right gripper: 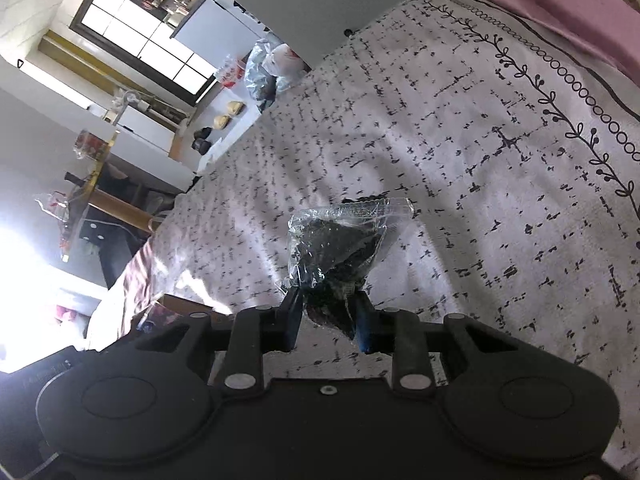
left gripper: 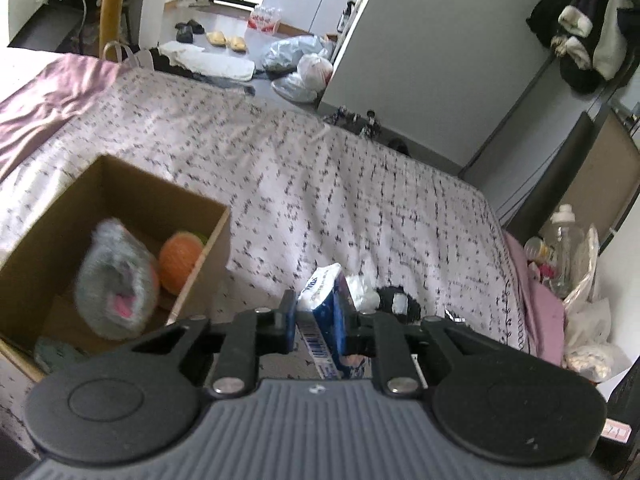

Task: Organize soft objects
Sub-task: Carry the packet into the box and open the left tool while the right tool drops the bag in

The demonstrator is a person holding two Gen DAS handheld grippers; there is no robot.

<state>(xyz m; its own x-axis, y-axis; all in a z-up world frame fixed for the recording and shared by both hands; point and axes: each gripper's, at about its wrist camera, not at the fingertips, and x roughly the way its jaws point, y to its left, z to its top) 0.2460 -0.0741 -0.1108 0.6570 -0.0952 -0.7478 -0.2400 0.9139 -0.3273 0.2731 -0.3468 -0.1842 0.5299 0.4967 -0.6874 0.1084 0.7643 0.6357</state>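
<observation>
My left gripper (left gripper: 318, 314) is shut on a blue and white tissue pack (left gripper: 324, 300), held above the bed. To its left an open cardboard box (left gripper: 132, 188) sits on the bed, holding a grey plush toy (left gripper: 116, 280) and an orange plush ball (left gripper: 180, 262). A black and white soft object (left gripper: 396, 300) lies on the bed just beyond the gripper. My right gripper (right gripper: 328, 312) is shut on a clear plastic bag with dark contents (right gripper: 340, 244), held above the bedspread.
The bed has a white bedspread with black marks (left gripper: 320, 184) and a pink sheet (left gripper: 48, 96) at the far left. Bottles and bags (left gripper: 568, 248) stand past the bed's right edge. Plastic bags and slippers (left gripper: 296, 60) lie on the floor beyond.
</observation>
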